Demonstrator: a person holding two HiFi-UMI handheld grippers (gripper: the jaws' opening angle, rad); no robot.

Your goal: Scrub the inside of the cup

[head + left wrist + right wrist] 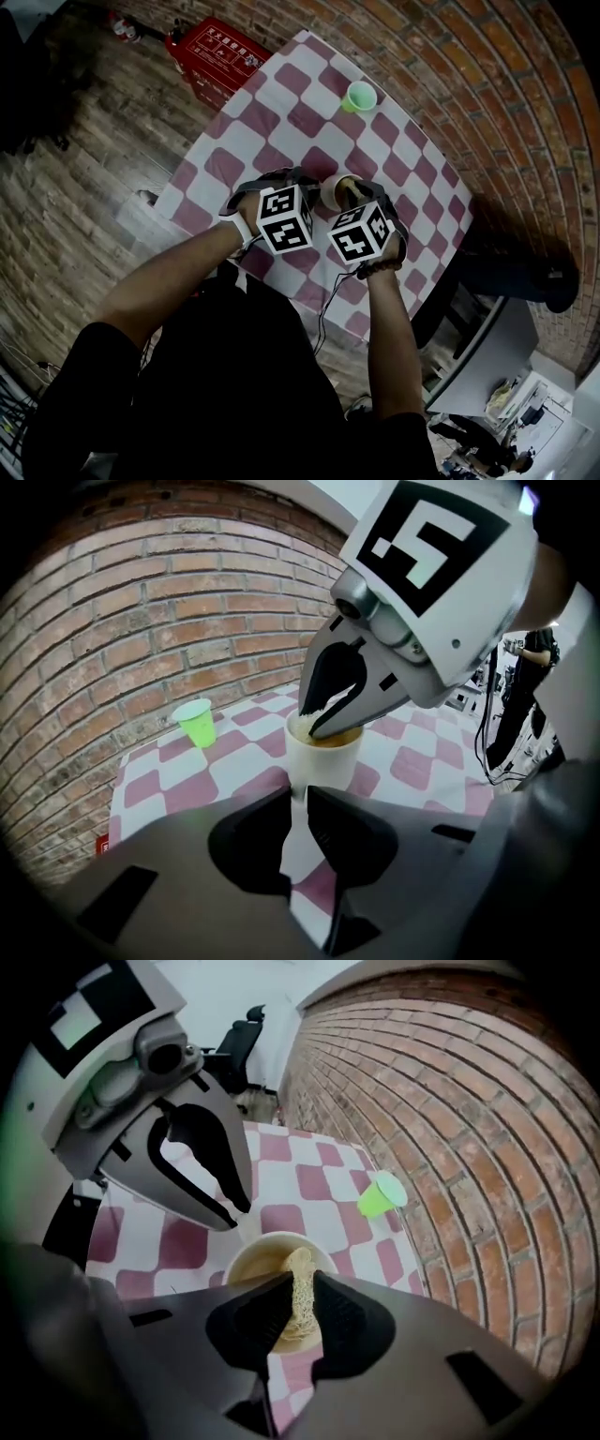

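A cream paper cup [337, 190] with a brown inside stands on the checked table [281, 103]. My right gripper [302, 1279] is shut on a beige sponge [300, 1262], and the sponge dips down into the cup [251, 1262]. The left gripper view shows those fingertips [315, 726] and the sponge [317, 708] inside the rim of the cup [323, 759]. My left gripper [298, 795] sits low on the cloth right against the cup's near side. Its jaws are drawn to a thin slit that shows only tablecloth. In the right gripper view its tips [234, 1215] rest by the rim.
A green cup [360, 96] stands alone near the table's far edge, close to the brick wall [141, 602]. A red box [220, 52] sits on the wooden floor beyond the table. An office chair [239, 1035] and a standing person [530, 658] are off to the sides.
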